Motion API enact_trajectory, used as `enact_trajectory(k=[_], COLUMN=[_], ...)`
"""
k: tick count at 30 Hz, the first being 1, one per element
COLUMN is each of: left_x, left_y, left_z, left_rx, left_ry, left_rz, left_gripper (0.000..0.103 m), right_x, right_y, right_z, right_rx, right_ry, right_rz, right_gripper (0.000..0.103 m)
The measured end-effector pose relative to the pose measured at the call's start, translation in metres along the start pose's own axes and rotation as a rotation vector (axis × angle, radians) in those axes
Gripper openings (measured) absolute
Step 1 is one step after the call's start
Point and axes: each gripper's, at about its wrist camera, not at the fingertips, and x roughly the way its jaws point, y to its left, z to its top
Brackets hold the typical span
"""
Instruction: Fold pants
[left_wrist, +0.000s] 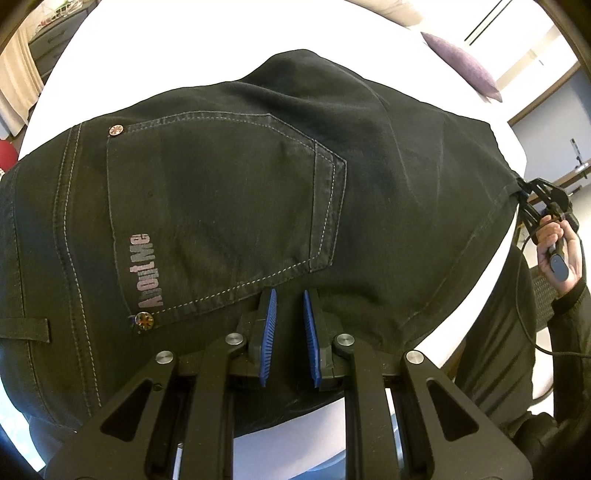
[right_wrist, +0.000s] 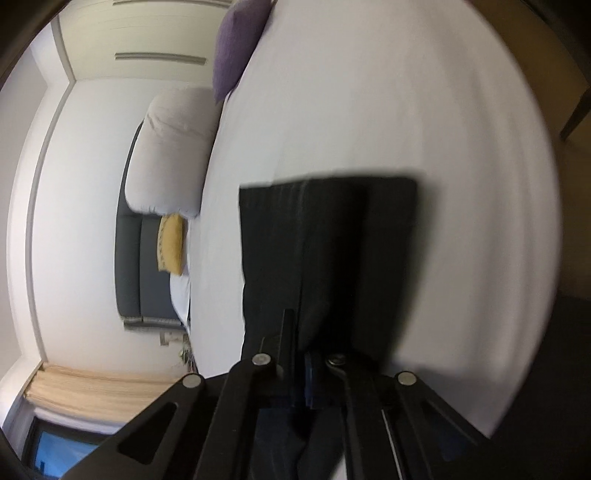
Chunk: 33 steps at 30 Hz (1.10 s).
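Observation:
Black pants (left_wrist: 240, 184) lie on a white bed (left_wrist: 184, 44), seat side up, with a stitched back pocket (left_wrist: 221, 206) marked "About Me". My left gripper (left_wrist: 288, 295) hovers just over the fabric below that pocket; its blue pads (left_wrist: 269, 321) stand a little apart with nothing between them. My right gripper (left_wrist: 524, 194) shows at the right edge of the left wrist view, shut on the pants' far edge. In the right wrist view the right gripper (right_wrist: 301, 317) is shut on the pants leg (right_wrist: 328, 236), which stretches forward over the bed (right_wrist: 443, 147).
A purple cushion (left_wrist: 465, 66) lies at the bed's far right corner; it also shows in the right wrist view (right_wrist: 236, 44). A pale pillow (right_wrist: 170, 155), a yellow cushion (right_wrist: 171, 243) and a grey headboard (right_wrist: 129, 266) sit beyond the bed. A drawer unit (left_wrist: 48, 48) stands far left.

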Motion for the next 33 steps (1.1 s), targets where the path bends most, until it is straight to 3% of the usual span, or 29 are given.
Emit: enact_trajectory(k=[14,22,24,25,26,27,28,30,33], left_x=[-0.001,0.0,-0.001,-0.001,-0.001,-0.002,-0.003,-0.003,-0.004], left_y=[0.011,0.016,0.017,0.018,0.019,0.02,0.022,0.025,0.028], left_z=[0.006,0.003,0.002,0.002,0.001,0.0,-0.002,-0.003,-0.003], left_rx=[-0.005,-0.019,-0.023,-0.025,-0.029,-0.033,-0.038,-0.051,-0.054], left_ry=[0.01,-0.004,-0.008,-0.011,-0.016,-0.02,-0.024,-0.03,-0.029], left_rz=[-0.026,-0.042,-0.046,-0.049,-0.055,-0.06,-0.066,-0.08,-0.09], left_gripper=[0.015,0.015,0.015,0.015,0.015,0.015,0.015,0.015,0.015], right_x=[-0.017,-0.038,-0.043,-0.048,-0.054,-0.062,-0.067,-0.07,-0.054], right_y=[-0.021,-0.036,-0.029,-0.026,-0.025,-0.024,-0.02,0.007,0.051], right_z=[0.013,0.037,0.036,0.037,0.037,0.038,0.037,0.027,-0.017], right_rx=[0.028,0.084,0.058,0.06,0.074,0.091,0.079,-0.042,-0.219], right_ry=[-0.021,-0.089,-0.124,-0.149,-0.174,-0.203,-0.213,-0.163,0.048], right_rz=[-0.041,-0.038,-0.082,-0.115,-0.151,-0.158,-0.148,-0.134,-0.068], right_gripper=[0.003,0.003,0.008,0.014,0.03,0.037,0.037,0.037,0.036])
